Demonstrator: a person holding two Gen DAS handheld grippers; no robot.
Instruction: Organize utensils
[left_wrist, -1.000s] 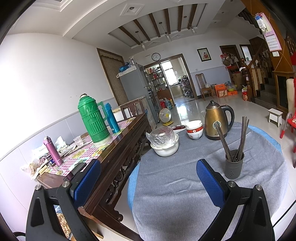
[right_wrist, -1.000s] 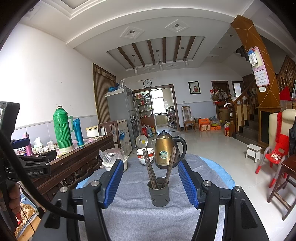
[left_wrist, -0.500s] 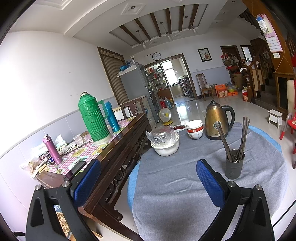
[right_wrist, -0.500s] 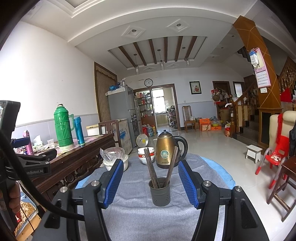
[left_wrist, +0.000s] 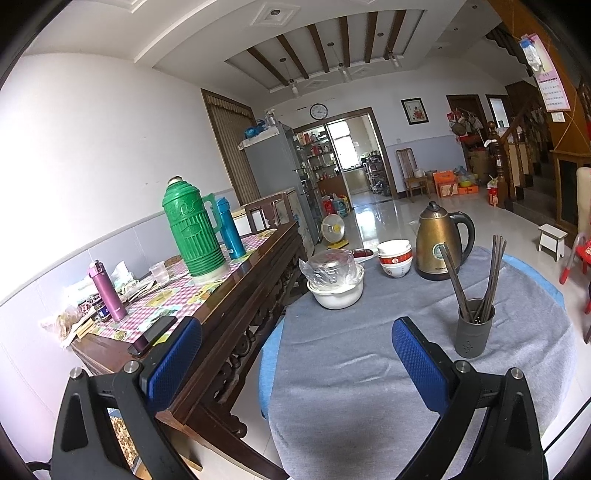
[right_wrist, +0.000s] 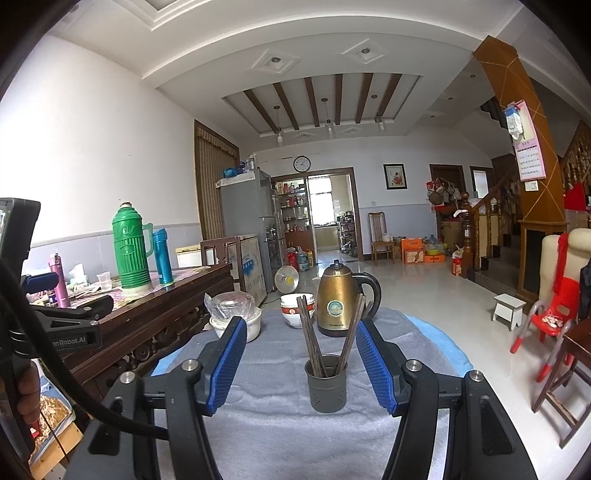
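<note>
Seemingly the chopsticks are already standing in the grey holder on the cloth-covered bench, while both the left gripper and right gripper are hovering with fingers spread, grasping nothing.

- bright daylight, both views; strongest from the doorway straight ahead of the grippers; white wall to the left nearly blown out
- glare streak on the floor tiles ahead; sheen on the kettle
- soft shadow on the grey cloth just under the left gripper
- heavy fisheye; ceiling and walls bow; black vignette in corners
- focus sharp throughout; no motion blur; fine detail in far room too small
</note>
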